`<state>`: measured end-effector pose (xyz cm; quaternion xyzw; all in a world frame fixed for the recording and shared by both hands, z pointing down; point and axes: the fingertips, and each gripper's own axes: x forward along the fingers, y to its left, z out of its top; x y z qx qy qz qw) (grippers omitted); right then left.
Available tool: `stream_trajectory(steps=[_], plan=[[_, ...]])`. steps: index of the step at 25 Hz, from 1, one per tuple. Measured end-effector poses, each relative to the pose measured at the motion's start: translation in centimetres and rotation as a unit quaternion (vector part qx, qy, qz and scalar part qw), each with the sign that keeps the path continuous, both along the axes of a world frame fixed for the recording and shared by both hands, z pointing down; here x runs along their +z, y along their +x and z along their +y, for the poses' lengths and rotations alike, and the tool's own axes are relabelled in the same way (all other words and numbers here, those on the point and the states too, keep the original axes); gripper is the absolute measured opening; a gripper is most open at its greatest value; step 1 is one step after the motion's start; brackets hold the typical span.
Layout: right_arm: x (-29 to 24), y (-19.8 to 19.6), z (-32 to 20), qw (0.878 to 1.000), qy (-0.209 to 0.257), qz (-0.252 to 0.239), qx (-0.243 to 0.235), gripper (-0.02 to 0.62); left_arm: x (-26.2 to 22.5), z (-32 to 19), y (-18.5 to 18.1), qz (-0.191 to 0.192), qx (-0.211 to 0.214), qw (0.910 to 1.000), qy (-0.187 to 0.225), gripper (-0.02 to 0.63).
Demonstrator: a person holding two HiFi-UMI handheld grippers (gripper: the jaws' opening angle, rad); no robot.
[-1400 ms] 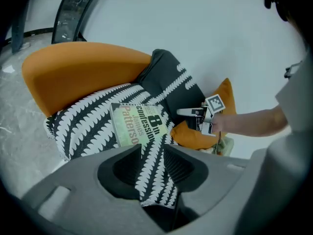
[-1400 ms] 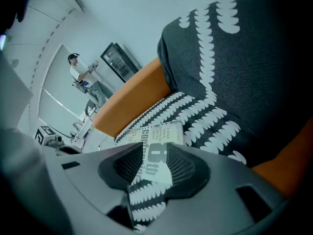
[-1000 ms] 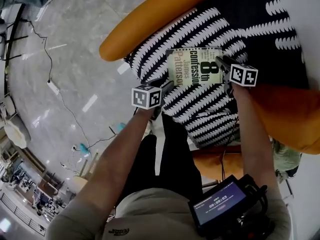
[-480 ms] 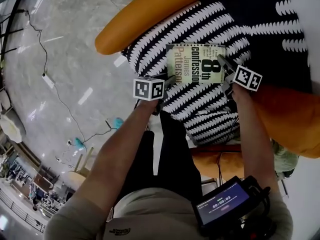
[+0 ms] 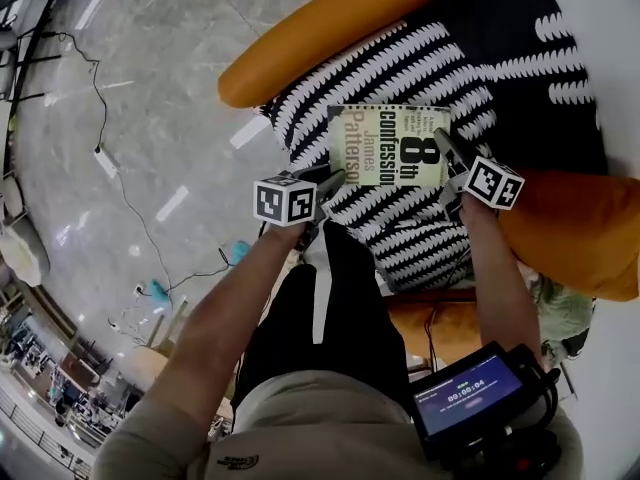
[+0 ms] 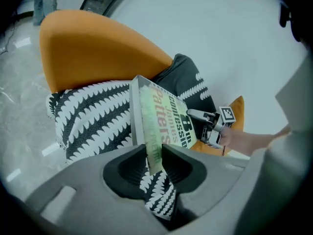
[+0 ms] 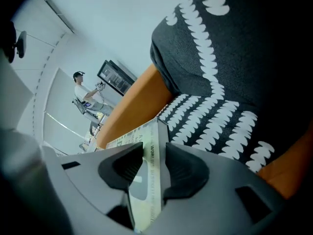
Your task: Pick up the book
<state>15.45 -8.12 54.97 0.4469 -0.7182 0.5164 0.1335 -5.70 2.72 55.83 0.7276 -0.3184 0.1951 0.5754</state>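
Observation:
The book (image 5: 388, 146), a pale green paperback with large black lettering, hangs cover up just above the black-and-white cushion (image 5: 420, 58). My left gripper (image 5: 335, 178) grips its near left corner, and its jaws are closing with the book's edge (image 6: 156, 131) pressed between the pads. My right gripper (image 5: 445, 150) holds the right edge, its jaws also closing on the book (image 7: 149, 180). In the left gripper view the left gripper (image 6: 154, 153) pinches the book and the right gripper (image 6: 198, 115) shows across it. In the right gripper view the right gripper (image 7: 152, 153) clamps the book's edge.
The cushion lies on an orange armchair (image 5: 310, 33) whose arms rise on both sides. Cables (image 5: 110, 168) trail over the grey marble floor to the left. A small screen device (image 5: 470, 398) hangs at my chest. A person (image 7: 85, 94) stands far off.
The book and both grippers have come up a little from the cushion, toward the head camera. Both grips have stayed on the book's edges.

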Motion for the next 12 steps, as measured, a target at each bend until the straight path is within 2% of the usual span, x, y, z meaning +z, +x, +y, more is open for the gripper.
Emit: stream_trajectory(steps=[12], plan=[[-1.9,-0.2,0.3,0.998,0.062,-0.022,-0.001,0.147,-1.0,-0.4,-0.5,-0.011,0.009,0.9981,0.060,0.103]])
